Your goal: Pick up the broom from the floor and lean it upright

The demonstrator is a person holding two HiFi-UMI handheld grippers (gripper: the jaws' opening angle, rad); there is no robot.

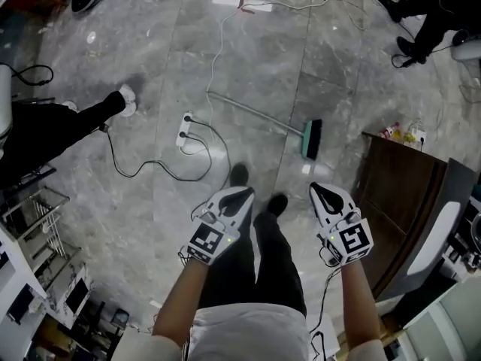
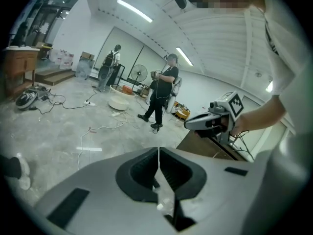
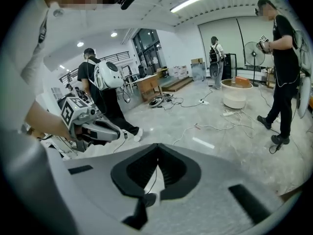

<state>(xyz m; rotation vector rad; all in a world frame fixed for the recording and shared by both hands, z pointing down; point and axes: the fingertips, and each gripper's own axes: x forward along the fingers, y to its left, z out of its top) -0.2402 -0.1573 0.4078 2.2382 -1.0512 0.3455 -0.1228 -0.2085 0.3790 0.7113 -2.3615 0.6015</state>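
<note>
At the left of the head view a bystander's dark-trousered leg and white shoe (image 1: 126, 98) stand on the glossy grey stone-tile floor (image 1: 150, 36). Just to their right lies a white power strip (image 1: 185, 131) with a black cable (image 1: 154, 170) looping away from it.

The left gripper (image 1: 239, 194) hangs above the wearer's own thigh. In the left gripper view its black ribbed pads (image 2: 146, 168) are pressed together along one thin seam, with nothing between them.

The broom (image 1: 255, 114) lies flat on the floor ahead of both grippers and well apart from them. Its long axis runs from upper left to lower right. The handle is a thin, smooth, pale pole. It ends at the right in a short, flat brush head (image 1: 312, 139), teal-backed with dark bristles.

The right gripper (image 1: 325, 190) sits almost straight below that brush head. I judge it the nearer hand, while the left gripper lines up more with the middle of the handle. In the right gripper view (image 3: 157, 173) its pads meet edge to edge and hold nothing.

The slim, round pole looks likely to roll on the slick tile, so a grasp would probably go better across it than along it.

At the far right stands a dark brown wooden cabinet (image 1: 398, 194), just beside the brush end. It could offer a surface to lean the broom against.
</note>
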